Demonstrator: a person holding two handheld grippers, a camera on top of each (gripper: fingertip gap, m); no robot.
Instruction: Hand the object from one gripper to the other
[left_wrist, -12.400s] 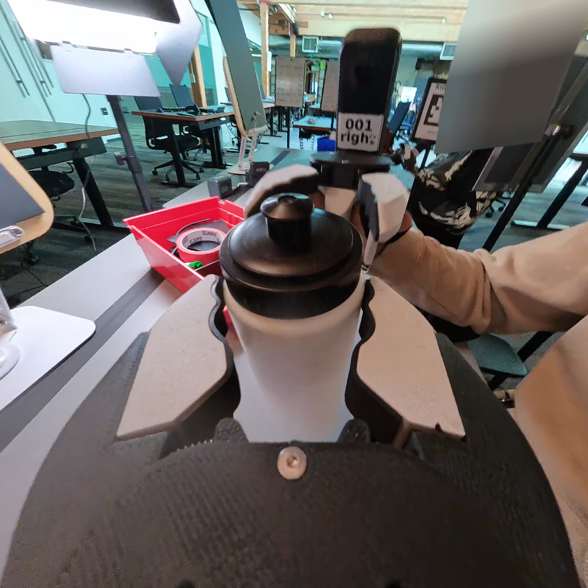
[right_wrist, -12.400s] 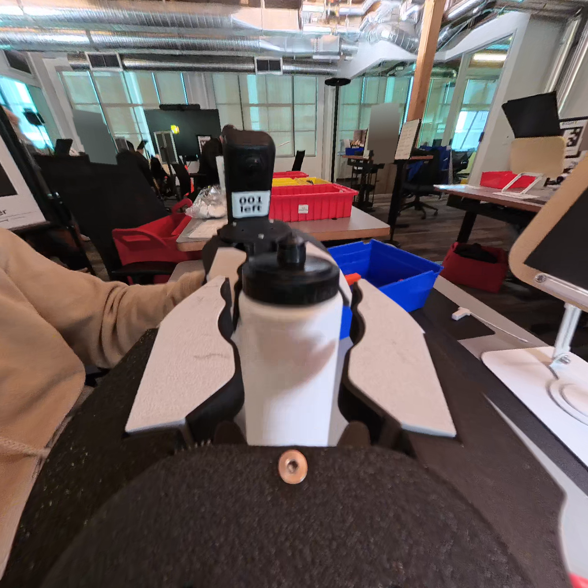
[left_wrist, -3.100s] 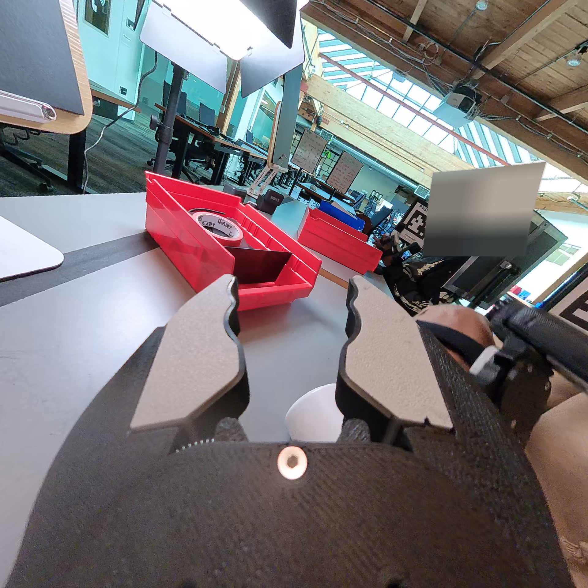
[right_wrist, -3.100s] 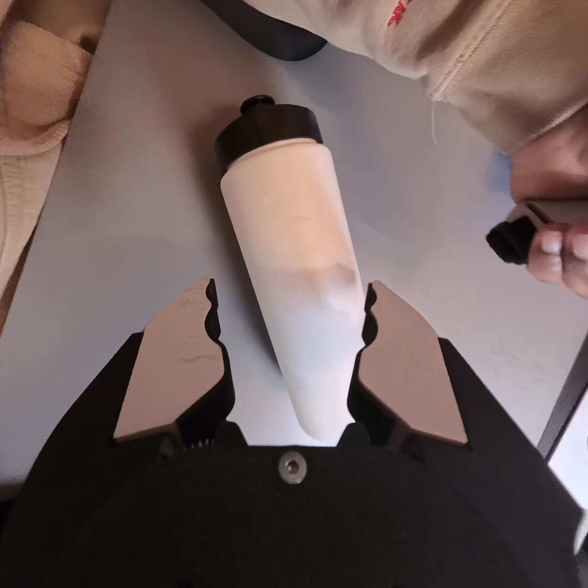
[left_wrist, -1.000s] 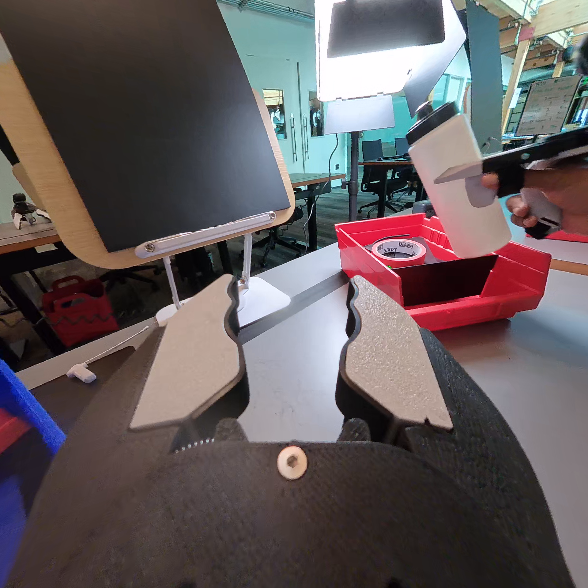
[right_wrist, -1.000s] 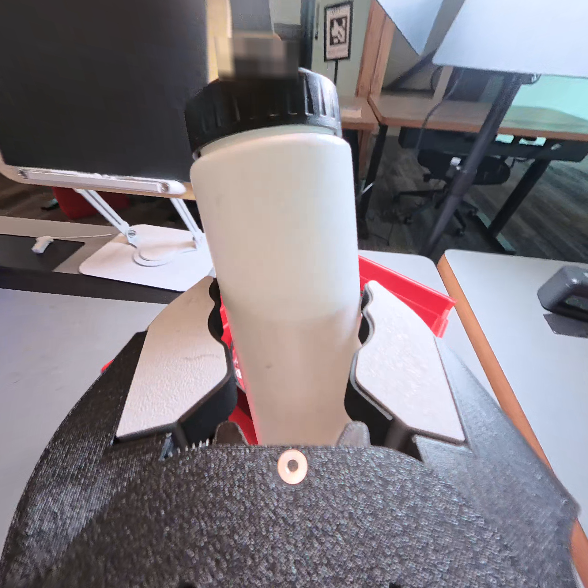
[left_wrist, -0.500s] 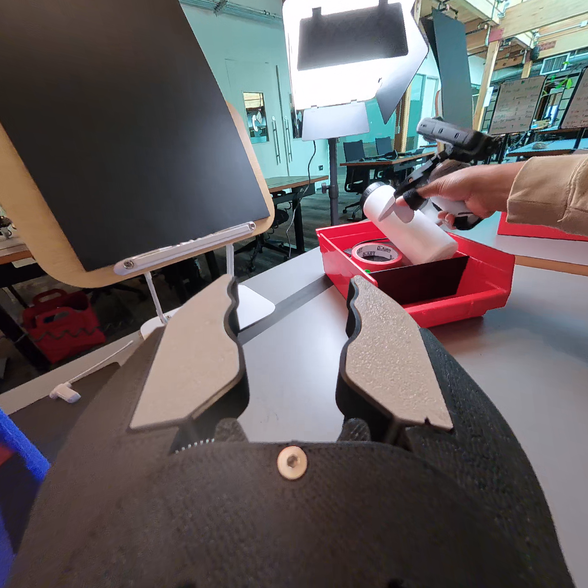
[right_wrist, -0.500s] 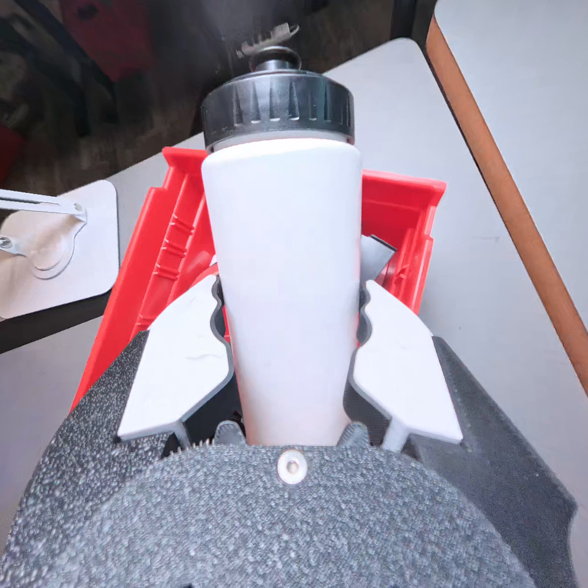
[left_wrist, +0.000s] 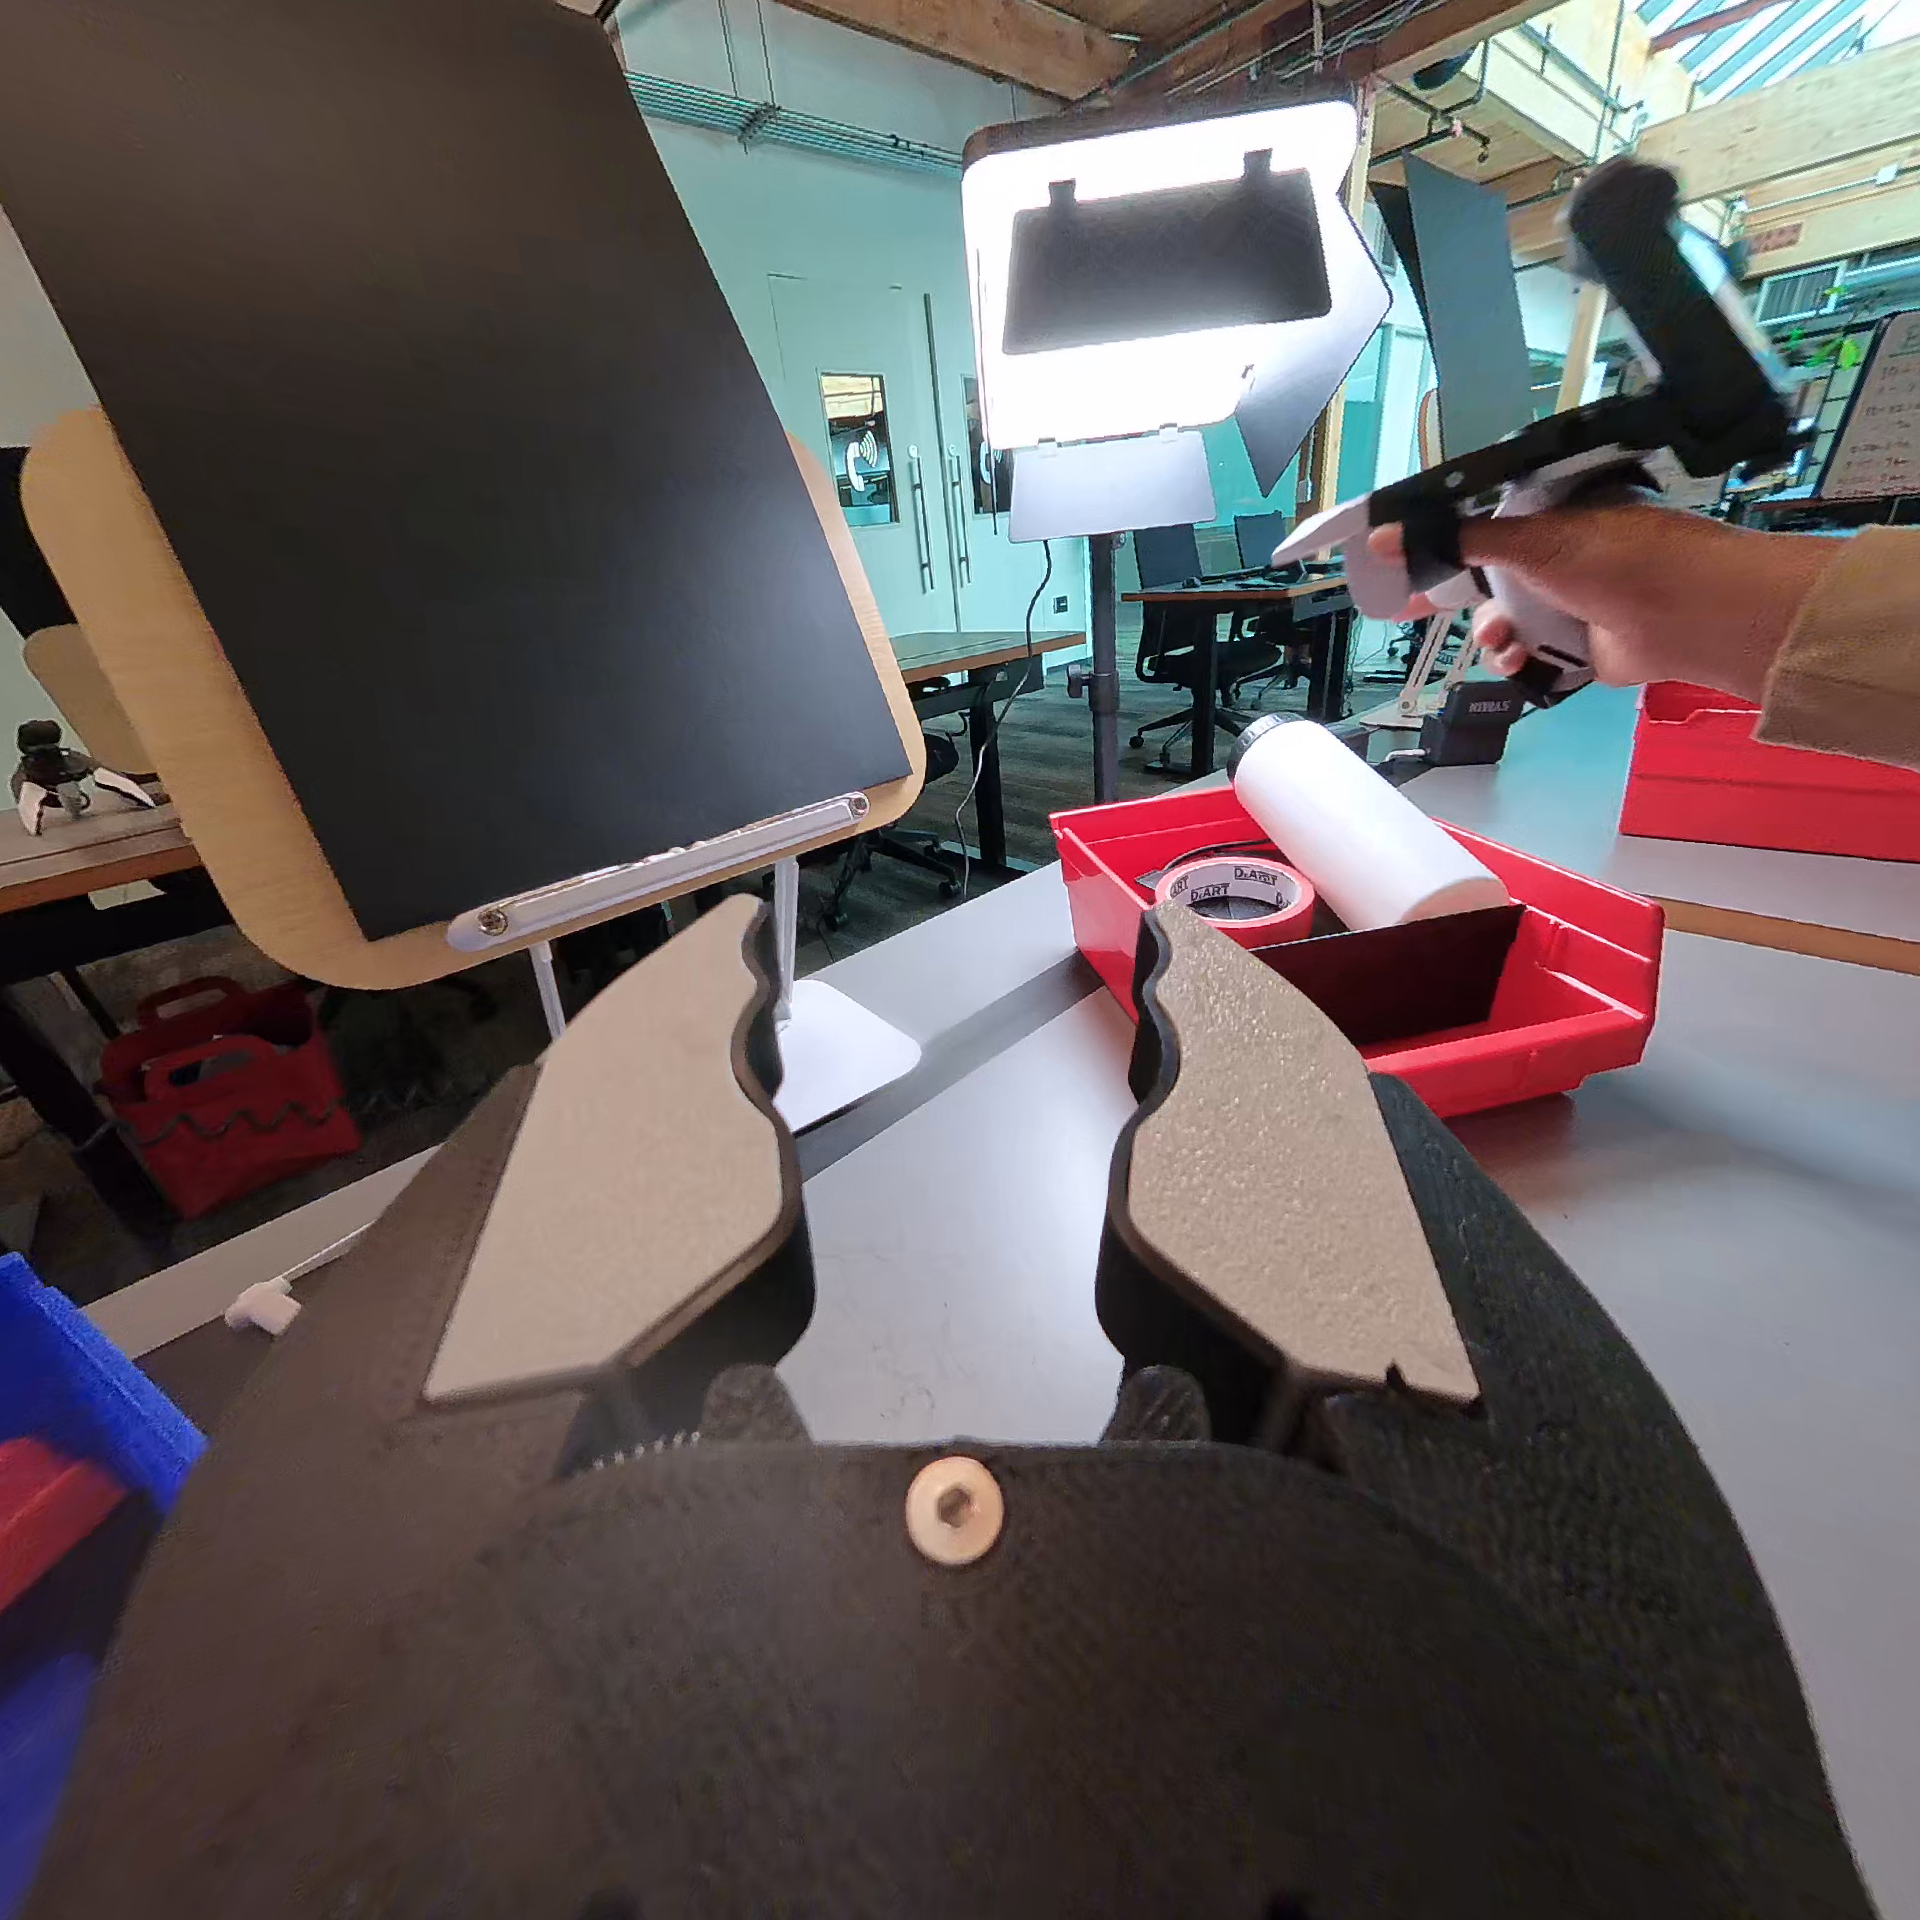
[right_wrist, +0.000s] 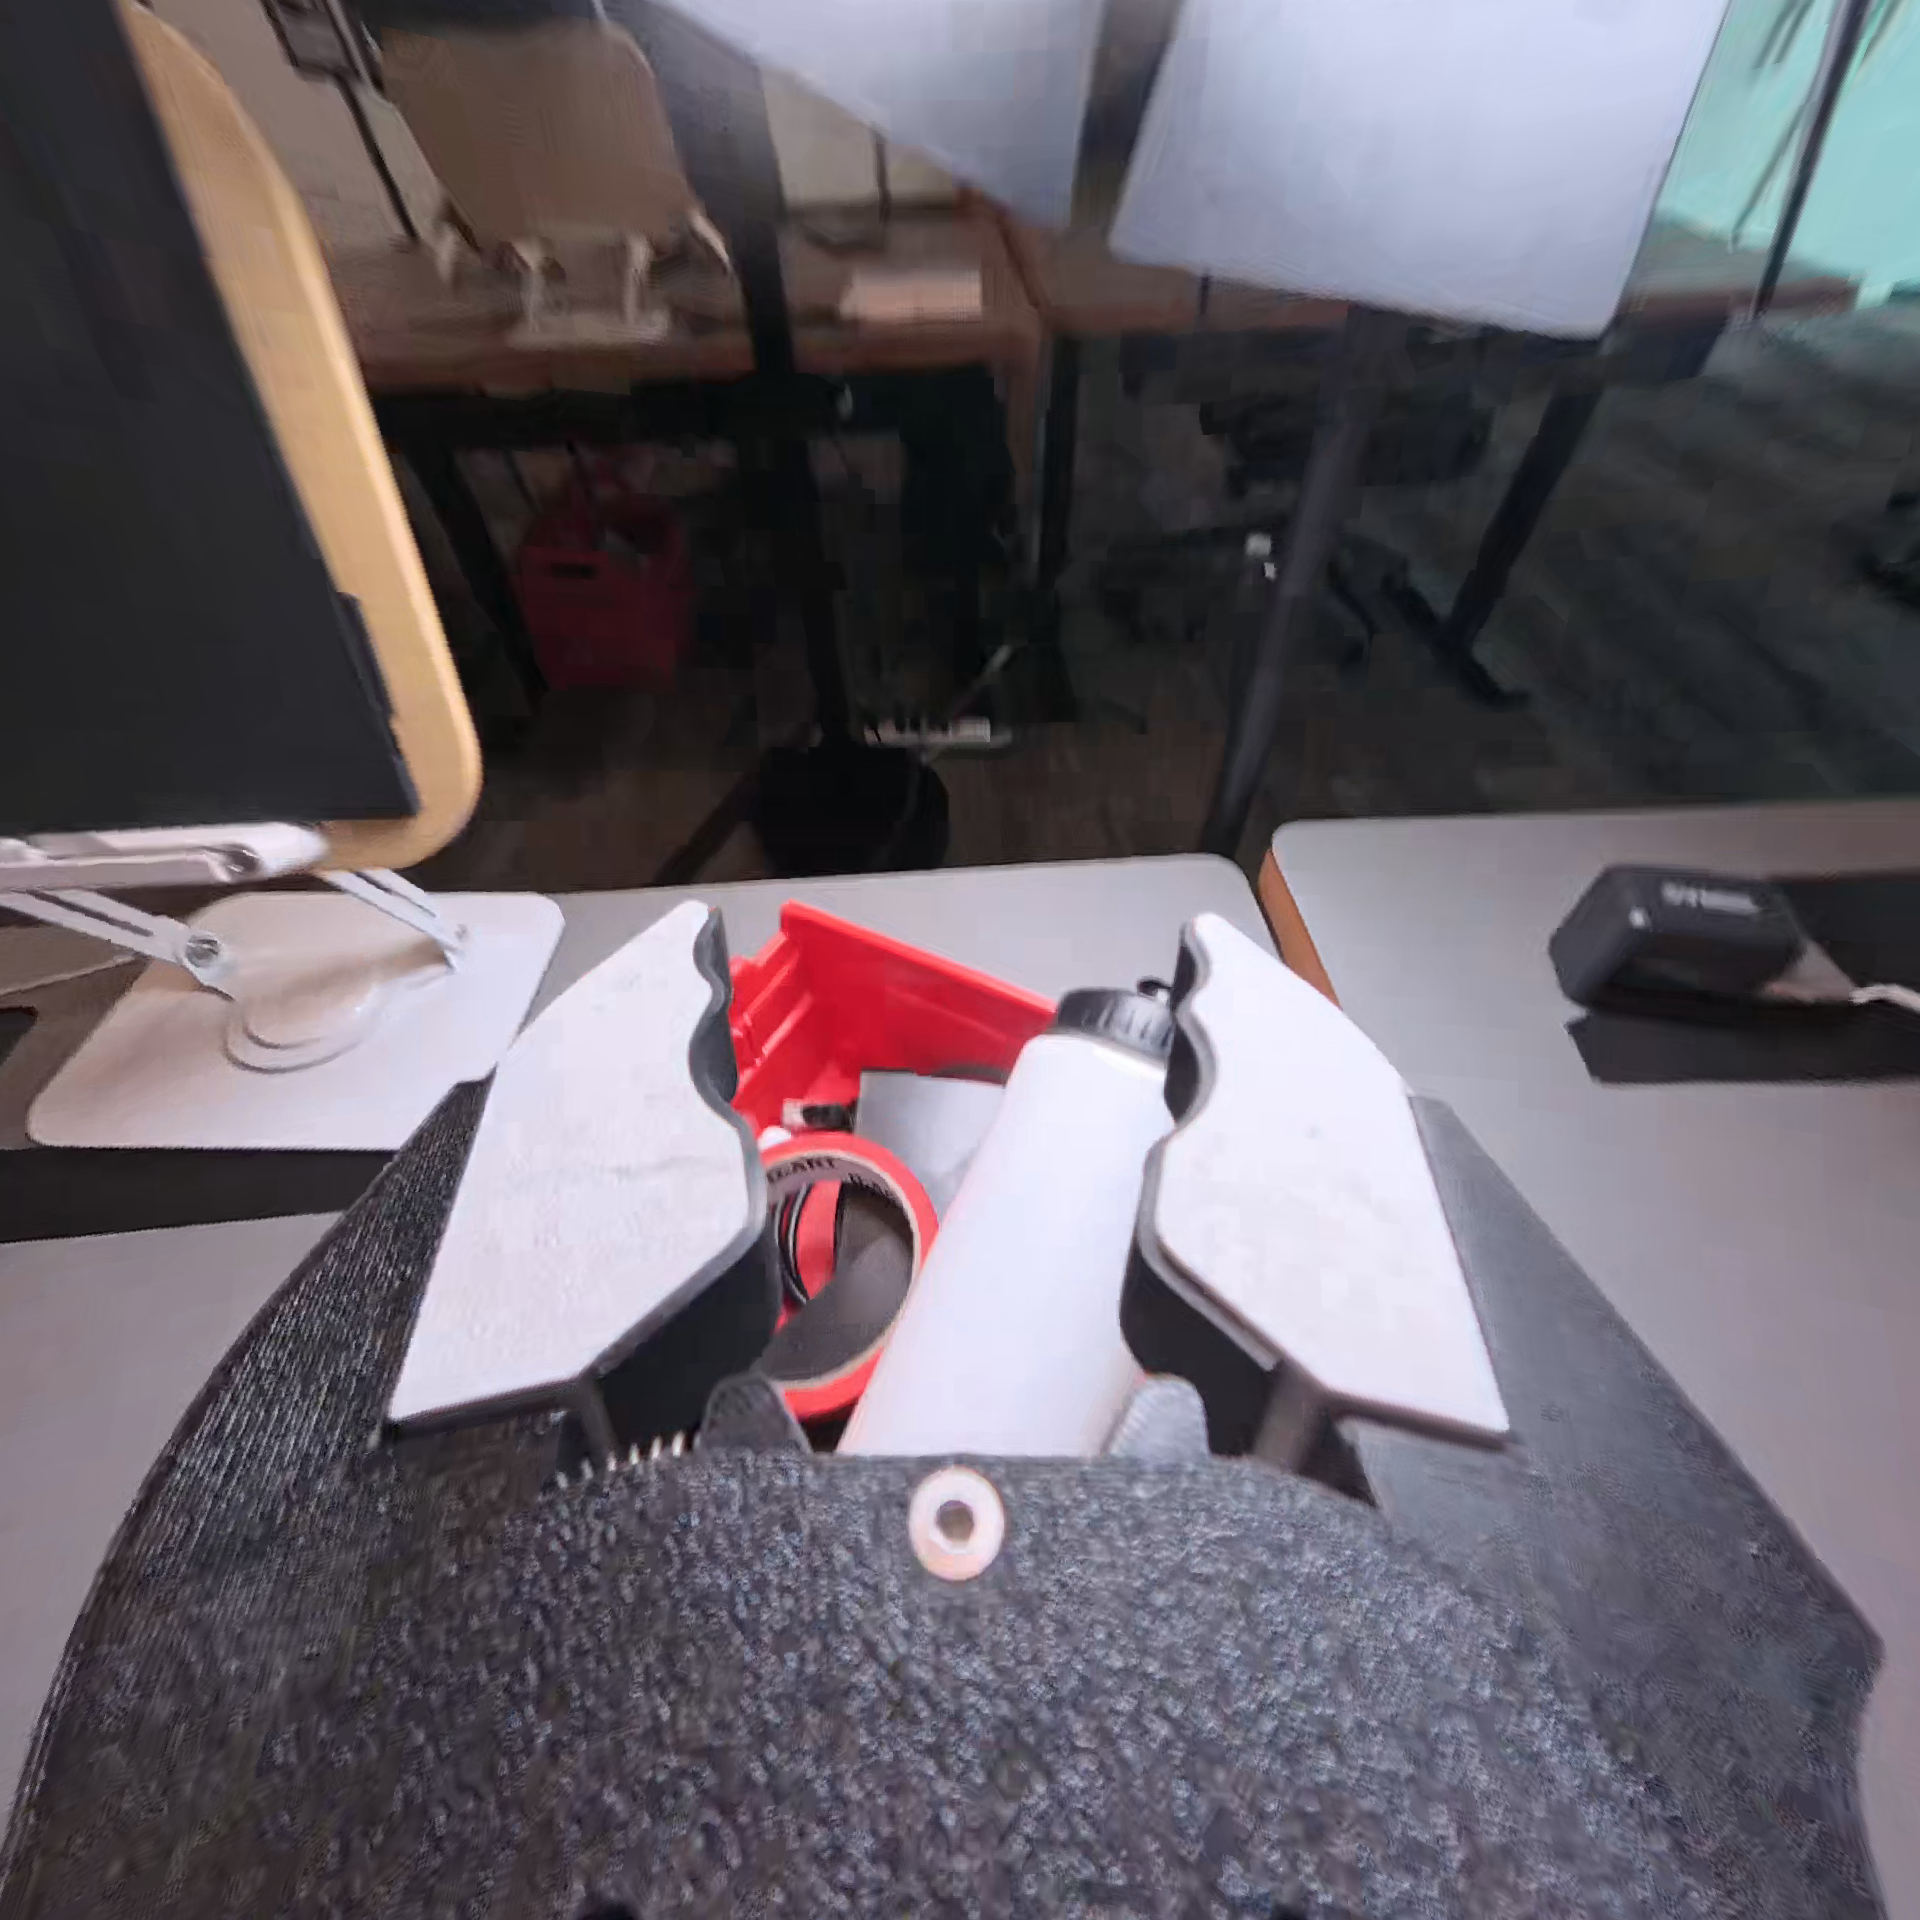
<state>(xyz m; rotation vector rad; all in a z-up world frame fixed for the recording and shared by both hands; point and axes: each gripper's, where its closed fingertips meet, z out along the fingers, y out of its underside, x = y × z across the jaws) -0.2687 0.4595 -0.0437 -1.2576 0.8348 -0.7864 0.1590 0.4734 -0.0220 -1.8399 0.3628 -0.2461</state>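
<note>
Red bin (left_wrist: 1507, 1039), white bottle (left_wrist: 1361, 842) and tape roll (left_wrist: 1236, 888) inside

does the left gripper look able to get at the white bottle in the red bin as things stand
Probably yes. The left gripper is open and empty, the white bottle lies exposed across the red bin beside the tape roll, and the right gripper is raised clear above it.

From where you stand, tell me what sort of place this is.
Probably an open-plan office or lab set up for recording: a studio light panel on a stand, rows of desks with office chairs, and red parts bins on grey tables.
</note>
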